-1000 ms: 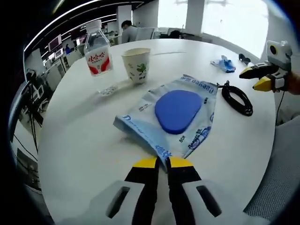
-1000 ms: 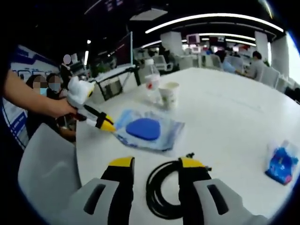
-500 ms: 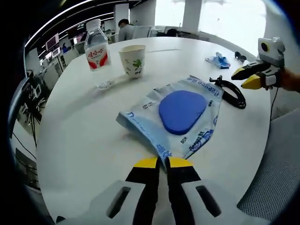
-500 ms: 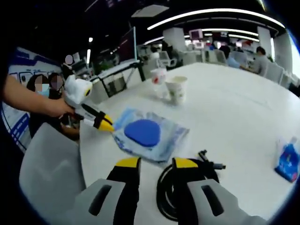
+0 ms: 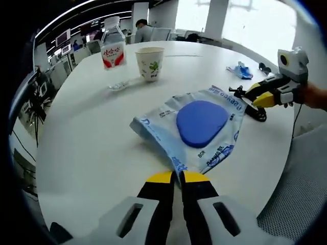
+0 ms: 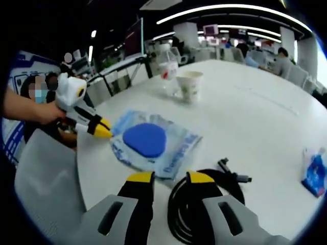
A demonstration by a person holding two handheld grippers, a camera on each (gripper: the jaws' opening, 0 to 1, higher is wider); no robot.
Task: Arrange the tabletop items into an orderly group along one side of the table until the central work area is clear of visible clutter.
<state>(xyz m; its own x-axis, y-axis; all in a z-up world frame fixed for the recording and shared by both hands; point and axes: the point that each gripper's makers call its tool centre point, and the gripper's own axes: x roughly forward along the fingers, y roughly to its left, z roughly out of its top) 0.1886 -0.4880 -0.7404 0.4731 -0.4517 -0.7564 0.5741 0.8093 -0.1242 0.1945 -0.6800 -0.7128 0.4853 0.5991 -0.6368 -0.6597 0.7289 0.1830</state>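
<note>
My left gripper (image 5: 176, 177) shows two black jaws capped with yellow tips, rising out of pale grey housings — each housing has a dark oblong slot cut into it. My right gripper (image 6: 164, 178) is built the same: yellow tips, black jaws, grey slotted shells. Seen from across the table, the left gripper (image 6: 103, 131) carries a white body behind its black-and-yellow jaws — my hand (image 6: 43, 112) wrapped round it, forearm bare, no sleeve showing.
</note>
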